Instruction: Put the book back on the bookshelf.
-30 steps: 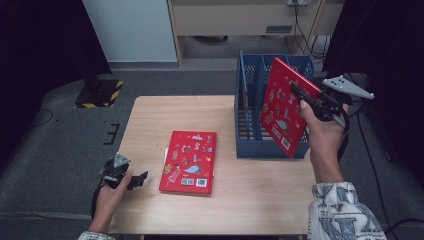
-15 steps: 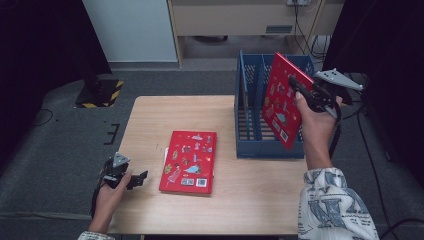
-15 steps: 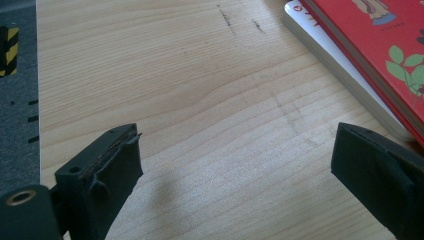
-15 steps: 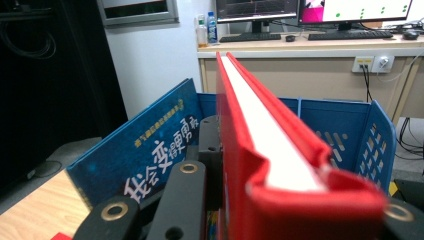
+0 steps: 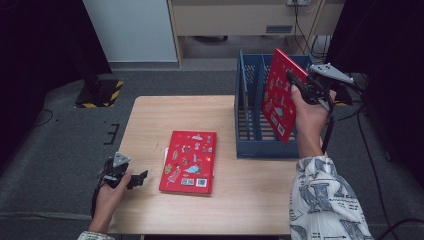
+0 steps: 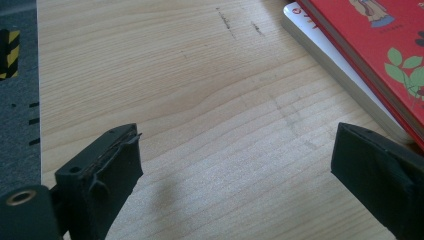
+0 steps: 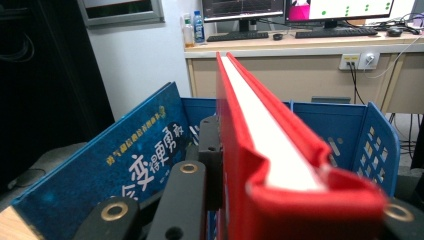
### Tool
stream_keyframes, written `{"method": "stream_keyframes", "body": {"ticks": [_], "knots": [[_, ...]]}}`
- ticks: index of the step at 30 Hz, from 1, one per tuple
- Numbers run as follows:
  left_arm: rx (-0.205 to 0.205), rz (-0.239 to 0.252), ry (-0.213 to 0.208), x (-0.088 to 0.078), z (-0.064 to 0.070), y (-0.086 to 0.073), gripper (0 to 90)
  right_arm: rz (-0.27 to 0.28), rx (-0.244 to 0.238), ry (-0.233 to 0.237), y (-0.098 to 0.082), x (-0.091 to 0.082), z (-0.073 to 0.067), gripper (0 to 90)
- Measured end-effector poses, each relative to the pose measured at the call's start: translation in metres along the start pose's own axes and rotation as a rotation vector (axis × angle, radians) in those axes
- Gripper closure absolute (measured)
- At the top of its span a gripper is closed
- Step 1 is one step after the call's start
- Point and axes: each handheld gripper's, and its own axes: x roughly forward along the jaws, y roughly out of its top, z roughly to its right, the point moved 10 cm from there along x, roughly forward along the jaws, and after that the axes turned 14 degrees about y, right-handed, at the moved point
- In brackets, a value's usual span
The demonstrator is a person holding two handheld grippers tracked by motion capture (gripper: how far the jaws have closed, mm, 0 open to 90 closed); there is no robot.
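While the table (image 5: pixel 150 120) itself looked the same as a second before, the big blue rack (image 5: pixel 250 145) at its right side now had my held book much closer over it. Earlier the red book (image 5: pixel 277 100) hung lower and more toward the near edge of the rack; now it stood higher and further back, upright and a little tilted, above the compartments. In the right gripper view I saw its spine and white page edge (image 7: pixel 270 145) pointing straight into the rack, and a blue book (image 7: pixel 125 165) already leaning in a compartment at the left of it. I judged that the lowering into a free slot was the next step, and that the slot had to be the one beside the blue book, though I could not tell exactly which.

A second red book (image 5: pixel 190 161) lay flat in the middle of the table, on top of a thin white one (image 6: pixel 340 65), untouched.

My right gripper (image 5: pixel 302 85) was clamped on the red book near its upper edge. My left gripper (image 5: pixel 131 179) rested low at the near left corner, with jaws wide apart and nothing between them, just beside the flat books.
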Motion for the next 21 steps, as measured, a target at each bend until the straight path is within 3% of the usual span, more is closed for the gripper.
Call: {"method": "stream_keyframes", "body": {"ticks": [21], "knots": [[0.004,0.004,-0.001,0.0,0.0,0.001,5.1,-0.013,-0.004,-0.05,-0.009,0.031,0.012,79.7]]}}
